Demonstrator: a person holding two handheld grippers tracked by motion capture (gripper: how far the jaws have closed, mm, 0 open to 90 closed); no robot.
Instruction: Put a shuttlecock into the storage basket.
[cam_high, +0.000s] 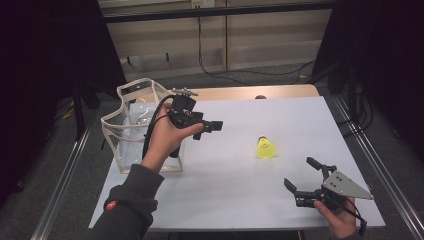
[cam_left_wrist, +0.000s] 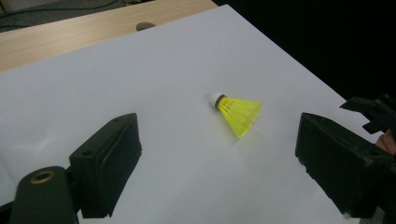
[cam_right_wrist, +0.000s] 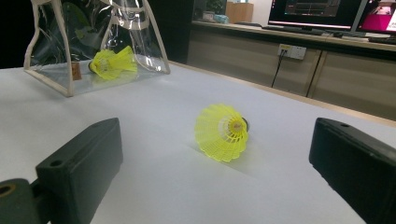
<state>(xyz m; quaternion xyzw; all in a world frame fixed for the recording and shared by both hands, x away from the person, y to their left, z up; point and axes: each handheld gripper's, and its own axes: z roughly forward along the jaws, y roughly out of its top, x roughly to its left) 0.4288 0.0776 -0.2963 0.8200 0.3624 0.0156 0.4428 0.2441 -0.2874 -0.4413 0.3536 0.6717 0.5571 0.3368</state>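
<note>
The right gripper (cam_high: 298, 189), jaws spread and empty, sits nearest, with the yellow shuttlecock (cam_high: 265, 148) lying on its side on the white table (cam_high: 235, 190) at about eleven o'clock from it. Its long axis runs toward twelve, cork away from the person. Farther off, by the clear bag (cam_high: 131, 131), the left gripper (cam_high: 209, 129) hangs with jaws wide and nothing between them, the shuttlecock at its four o'clock; the right looks slightly closer.

At the lower left of the high view, the person's left arm wears a dark grey sleeve (cam_high: 131, 200) with a small red mark near the cuff, perhaps a logo. The left gripper (cam_high: 212, 127) is black, trailing a thick black cable. The right gripper (cam_high: 300, 177), lower right, carries a grey three-cornered plate dotted with screws. Both have blocky black jaws.
</note>
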